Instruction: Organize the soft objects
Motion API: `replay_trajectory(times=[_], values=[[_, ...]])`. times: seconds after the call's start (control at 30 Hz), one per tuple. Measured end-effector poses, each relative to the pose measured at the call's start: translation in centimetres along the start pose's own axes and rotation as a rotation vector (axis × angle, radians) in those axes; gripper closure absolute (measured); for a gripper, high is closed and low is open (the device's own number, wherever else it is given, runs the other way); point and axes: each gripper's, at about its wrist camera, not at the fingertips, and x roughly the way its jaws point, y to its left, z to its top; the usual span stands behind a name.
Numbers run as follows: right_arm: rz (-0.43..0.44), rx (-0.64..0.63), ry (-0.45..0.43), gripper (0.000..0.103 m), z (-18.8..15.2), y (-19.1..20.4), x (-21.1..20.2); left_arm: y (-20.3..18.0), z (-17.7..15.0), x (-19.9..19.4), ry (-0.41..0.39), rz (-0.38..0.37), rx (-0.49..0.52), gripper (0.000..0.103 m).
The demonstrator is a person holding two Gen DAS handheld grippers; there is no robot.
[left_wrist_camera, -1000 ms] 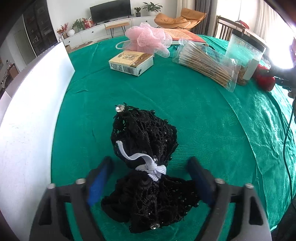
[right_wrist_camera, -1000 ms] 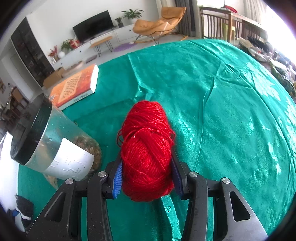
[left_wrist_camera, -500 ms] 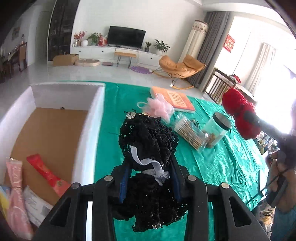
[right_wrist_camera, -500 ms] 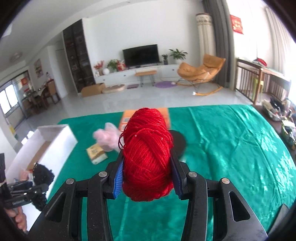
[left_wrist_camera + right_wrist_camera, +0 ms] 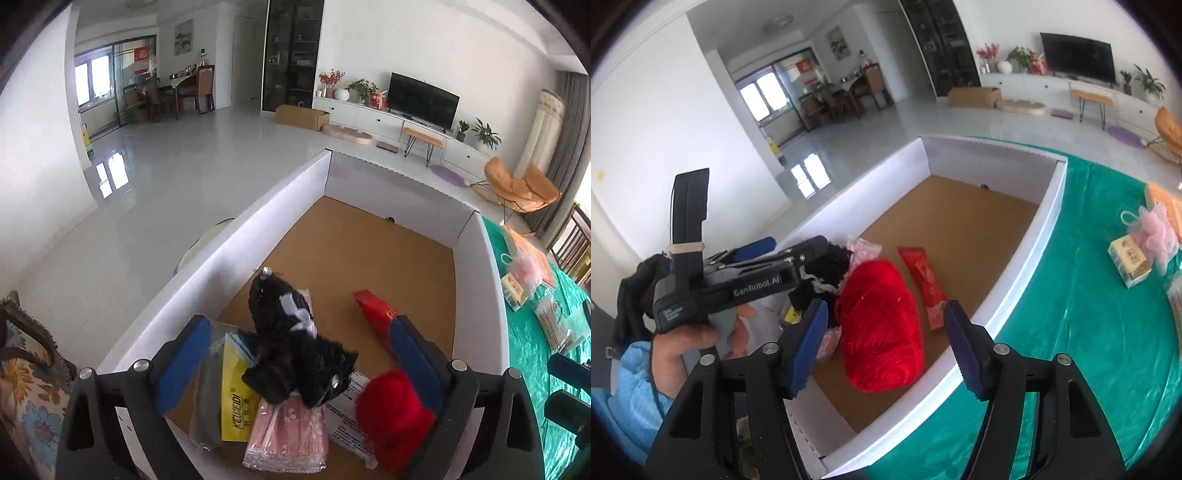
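two hand-held grippers hover over a white-walled box (image 5: pixel 476 280) with a brown floor, both with jaws apart.

the left gripper (image 5: pixel 295 362) has its blue pads spread wide; a black lace pouch (image 5: pixel 291 339) with a white bow lies between them, touching neither, on packets in the box. the right gripper (image 5: pixel 886 343) is also spread, and the red yarn ball (image 5: pixel 882 325) sits in the box between its pads. a red tube (image 5: pixel 925 280) lies just beside the yarn. the box rests on a green tablecloth (image 5: pixel 1089 332), where a pink mesh puff (image 5: pixel 1158 230) and a small carton (image 5: pixel 1130 262) sit well apart from the box.
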Motion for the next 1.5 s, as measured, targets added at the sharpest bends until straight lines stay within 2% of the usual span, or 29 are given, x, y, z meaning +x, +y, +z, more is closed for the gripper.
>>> replay_trajectory(times=[0.07, 0.13, 0.2, 0.3, 0.4, 0.43, 0.53, 0.63, 0.7, 0.83, 0.93, 1.03, 1.13, 1.5], values=[[-0.067, 0.012, -0.03, 0.032, -1.4, -1.9, -1.1, -1.6, -0.3, -0.1, -0.02, -0.023, 0.017, 0.007], [-0.168, 0.028, -0.07, 0.03, -2.9, -4.7, -2.5, -4.5, -0.4, -0.7, -0.046, -0.079, 0.051, 0.007], [-0.314, 0.048, -0.091, 0.028, -5.1, -7.9, -3.6, -7.7, -0.4, -1.7, -0.064, -0.179, 0.089, 0.007], [-0.552, 0.112, -0.054, 0.028, -8.7, -13.8, -4.8, -14.5, -1.7, -3.1, -0.057, -0.346, 0.189, 0.007], [-0.698, 0.2, -0.021, 0.028, -11.7, -19.3, -6.8, -21.8, -4.7, -3.9, -0.002, -0.474, 0.333, 0.004], [-0.729, 0.23, -0.016, 0.028, -12.4, -20.6, -7.5, -24.3, -6.1, -3.6, 0.023, -0.499, 0.389, 0.004], [-0.813, 0.296, -0.018, 0.028, -14.6, -23.1, -9.2, -30.4, -10.1, -1.4, 0.082, -0.513, 0.513, 0.004], [-0.878, 0.333, -0.036, 0.028, -16.5, -23.9, -10.5, -34.1, -13.2, 1.8, 0.127, -0.475, 0.555, 0.004], [-0.893, 0.365, -0.015, 0.028, -17.4, -24.5, -10.8, -35.2, -14.1, 3.4, 0.137, -0.445, 0.557, 0.004], [-0.888, 0.408, -0.037, 0.028, -18.0, -24.9, -11.5, -36.2, -14.4, 6.5, 0.125, -0.369, 0.584, 0.004], [-0.871, 0.43, -0.021, 0.028, -17.9, -25.4, -11.0, -36.1, -14.7, 8.0, 0.138, -0.346, 0.584, 0.004], [-0.859, 0.464, -0.025, 0.022, -18.3, -25.9, -11.2, -35.5, -14.6, 8.6, 0.168, -0.365, 0.548, 0.003], [-0.839, 0.499, -0.035, 0.018, -18.5, -26.5, -11.4, -36.0, -14.9, 8.6, 0.17, -0.353, 0.572, 0.0], [-0.842, 0.499, -0.032, 0.017, -18.4, -26.5, -11.4, -36.0, -14.8, 8.7, 0.173, -0.357, 0.568, 0.0]])
